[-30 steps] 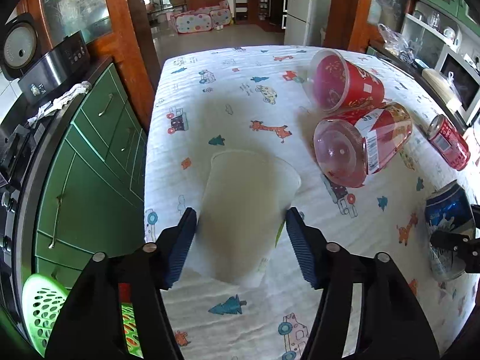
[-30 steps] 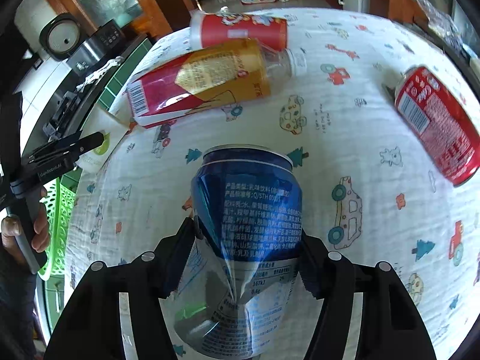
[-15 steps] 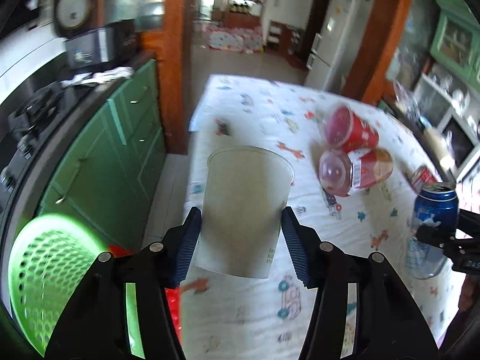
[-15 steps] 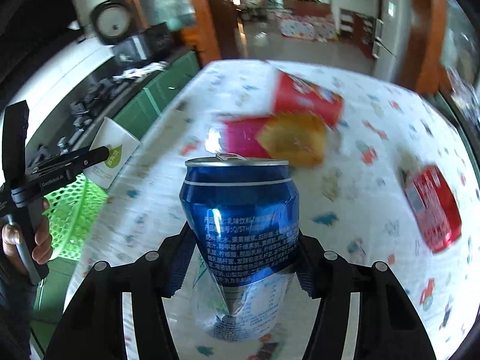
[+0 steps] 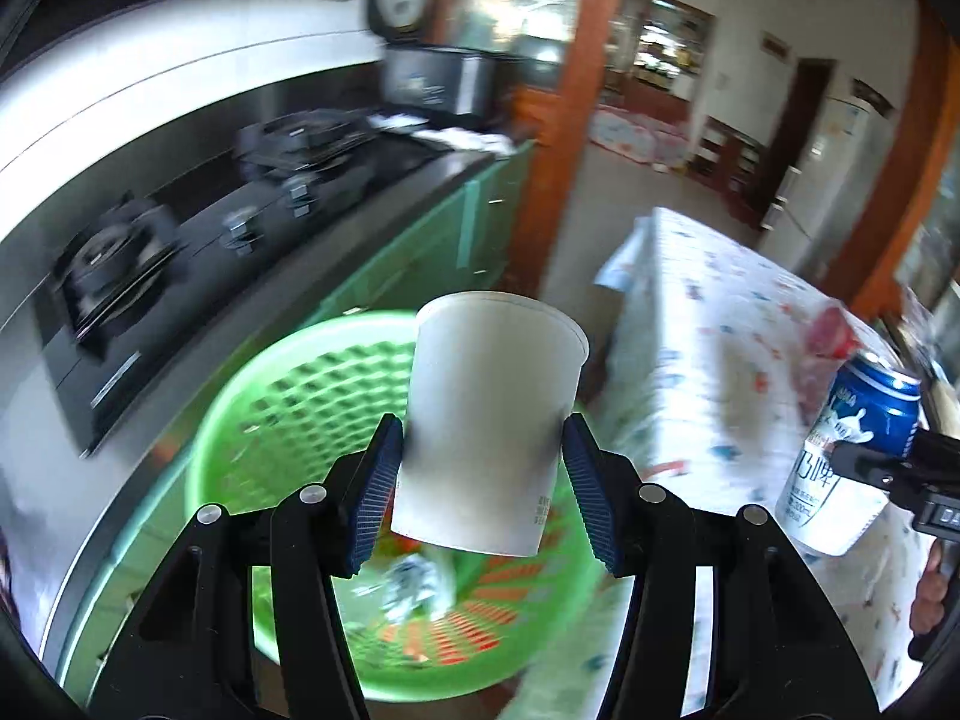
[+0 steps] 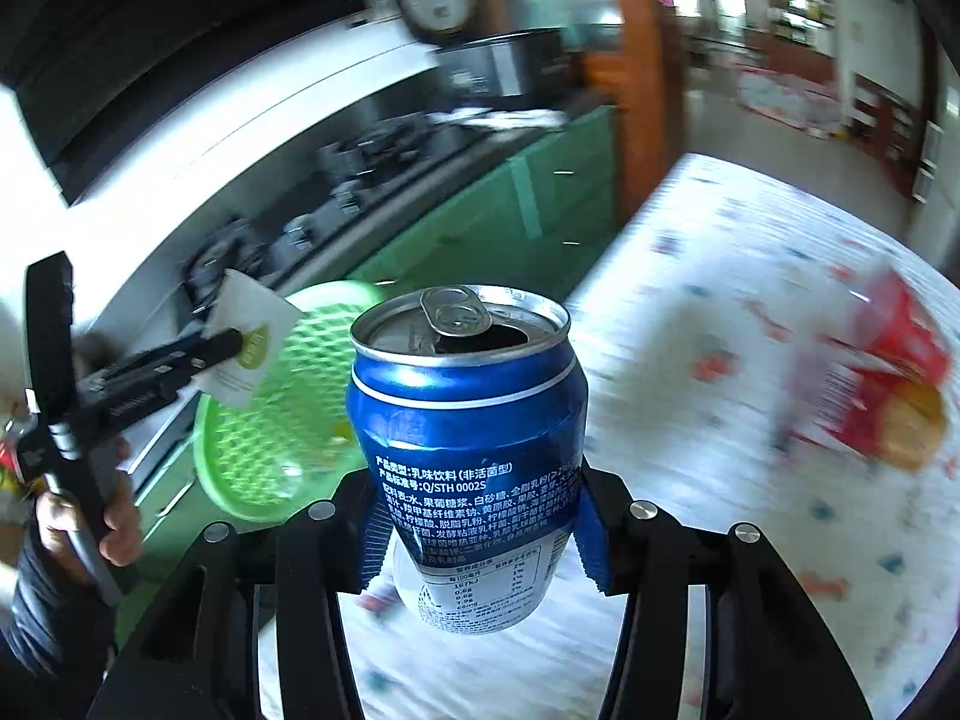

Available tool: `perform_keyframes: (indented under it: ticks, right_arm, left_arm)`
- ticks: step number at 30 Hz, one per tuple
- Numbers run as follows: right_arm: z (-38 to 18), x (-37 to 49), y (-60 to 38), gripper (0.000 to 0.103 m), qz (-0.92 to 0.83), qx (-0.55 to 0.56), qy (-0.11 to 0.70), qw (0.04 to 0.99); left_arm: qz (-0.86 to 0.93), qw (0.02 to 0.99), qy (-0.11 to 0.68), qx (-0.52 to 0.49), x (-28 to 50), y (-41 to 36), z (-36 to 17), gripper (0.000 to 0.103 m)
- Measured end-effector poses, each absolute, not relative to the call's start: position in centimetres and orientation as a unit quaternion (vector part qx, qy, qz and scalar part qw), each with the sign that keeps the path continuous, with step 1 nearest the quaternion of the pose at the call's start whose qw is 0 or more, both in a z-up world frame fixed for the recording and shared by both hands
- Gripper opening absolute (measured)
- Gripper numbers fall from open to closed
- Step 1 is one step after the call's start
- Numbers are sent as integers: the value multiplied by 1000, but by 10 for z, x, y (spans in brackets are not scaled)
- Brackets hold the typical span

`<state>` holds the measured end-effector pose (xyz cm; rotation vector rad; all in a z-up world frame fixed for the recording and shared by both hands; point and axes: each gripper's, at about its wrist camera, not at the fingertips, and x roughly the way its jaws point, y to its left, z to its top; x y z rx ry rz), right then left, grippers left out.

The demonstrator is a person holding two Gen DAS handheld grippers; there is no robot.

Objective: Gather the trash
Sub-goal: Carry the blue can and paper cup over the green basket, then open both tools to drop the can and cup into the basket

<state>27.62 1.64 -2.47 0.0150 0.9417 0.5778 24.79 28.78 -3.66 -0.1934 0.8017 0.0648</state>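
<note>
My left gripper [image 5: 480, 480] is shut on a white paper cup [image 5: 489, 420] and holds it upright in the air above a green mesh basket [image 5: 288, 408] on the floor. The cup also shows in the right wrist view [image 6: 246, 336], over the basket [image 6: 270, 420]. My right gripper [image 6: 480, 534] is shut on a dented blue drink can [image 6: 468, 450], lifted above the table; the can also shows at the right of the left wrist view [image 5: 852, 450]. Crumpled trash [image 5: 420, 582] lies in the basket.
The table with a cartoon-print cloth [image 5: 720, 348] stands right of the basket, with blurred red containers [image 6: 882, 378] lying on it. Green cabinets [image 5: 420, 240] and a black stove counter [image 5: 180, 240] run along the left. A person's hand [image 6: 90, 516] holds the left gripper handle.
Both grippers have lifted their loads off the table and swung left. The cup has moved from over the table edge to above the green basket; the can follows toward it.
</note>
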Motion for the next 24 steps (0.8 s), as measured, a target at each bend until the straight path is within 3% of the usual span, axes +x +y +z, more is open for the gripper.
perform_keyframes:
  ticks: [11, 13, 19, 24]
  right_arm:
    - [-56, 301, 154, 49, 347, -18, 477, 807]
    - [-63, 302, 169, 50, 353, -20, 485, 800]
    - [-63, 299, 176, 71, 355, -30, 476, 804]
    - [-49, 293, 148, 72, 347, -27, 461, 816]
  left_arm:
    - [92, 879, 433, -177, 230, 360, -91, 56]
    - [90, 877, 432, -188, 226, 366, -94, 63]
    - [89, 881, 425, -188, 222, 372, -88, 71]
    - [78, 890, 416, -170, 220, 358, -73, 73]
